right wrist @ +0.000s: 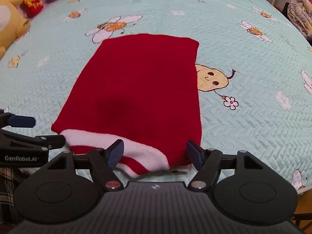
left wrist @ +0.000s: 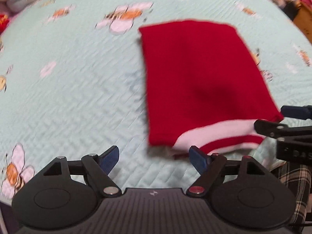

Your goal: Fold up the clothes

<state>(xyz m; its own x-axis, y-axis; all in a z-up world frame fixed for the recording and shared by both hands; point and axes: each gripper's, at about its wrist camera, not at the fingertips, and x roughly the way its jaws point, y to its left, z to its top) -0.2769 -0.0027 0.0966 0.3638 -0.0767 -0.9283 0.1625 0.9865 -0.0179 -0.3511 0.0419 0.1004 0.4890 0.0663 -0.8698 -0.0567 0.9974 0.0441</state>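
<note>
A red knitted garment (left wrist: 195, 78) (right wrist: 140, 89) lies folded into a long flat shape on the pale blue quilt (left wrist: 78, 97) (right wrist: 243, 117). Its near end shows white bands (right wrist: 136, 150). My left gripper (left wrist: 154, 156) hangs open over bare quilt just left of the garment's near corner, with nothing between its fingers. My right gripper (right wrist: 155, 151) is open above the near end; the banded hem lies between its blue pads, and they do not press on it. Each gripper also shows at the edge of the other's view: the right gripper (left wrist: 282, 124) and the left gripper (right wrist: 29, 136).
The quilt carries printed bees and flowers. Stuffed toys (right wrist: 13, 25) sit at the far left and a bundle of bedding (right wrist: 300, 17) at the far right. Plaid cloth (left wrist: 296, 177) hangs at the bed's near edge between the two grippers.
</note>
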